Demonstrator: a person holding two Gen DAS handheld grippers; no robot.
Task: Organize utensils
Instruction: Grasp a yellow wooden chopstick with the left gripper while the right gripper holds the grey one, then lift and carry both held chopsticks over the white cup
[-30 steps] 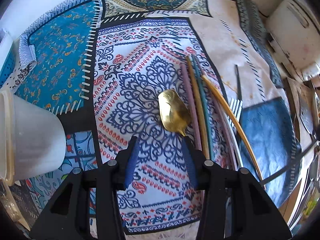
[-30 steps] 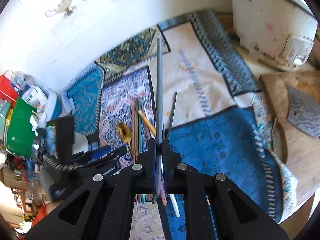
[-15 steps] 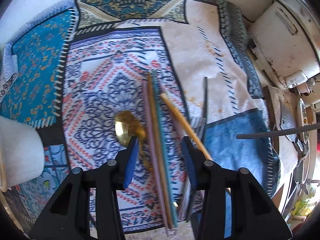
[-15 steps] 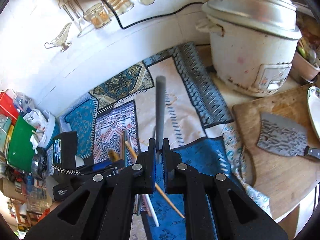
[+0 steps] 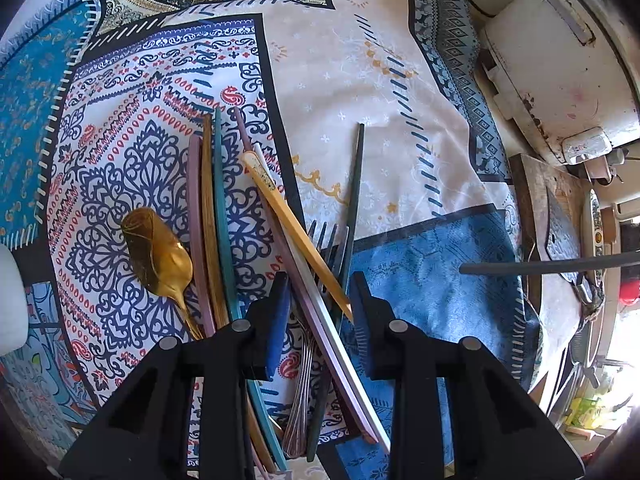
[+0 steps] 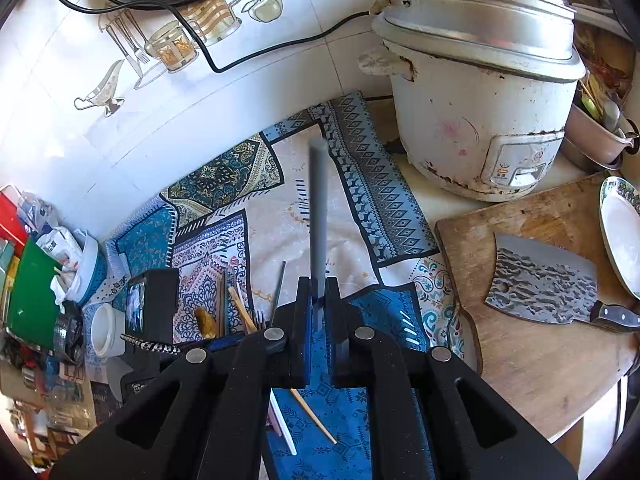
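Observation:
Several coloured chopsticks (image 5: 218, 216), a gold spoon (image 5: 158, 254), a steel fork (image 5: 308, 344) and a dark chopstick (image 5: 355, 192) lie on the patterned cloth (image 5: 360, 60). My left gripper (image 5: 318, 300) is open, low over the pile, its jaws astride a yellow chopstick (image 5: 296, 232) and a pink one. My right gripper (image 6: 318, 308) is shut on a grey chopstick (image 6: 319, 216), held upright above the cloth; its tip shows in the left wrist view (image 5: 540, 266). The pile shows in the right wrist view (image 6: 236, 304).
A white rice cooker (image 6: 480, 92) stands at the back right. A wooden cutting board (image 6: 528, 360) with a cleaver (image 6: 548, 284) lies to the right, beside a plate (image 6: 622, 232). A white cup (image 6: 105, 330) and clutter sit left.
My left gripper has moved right, from over the gold spoon to over the yellow and pink chopsticks. My right gripper has risen with the grey chopstick.

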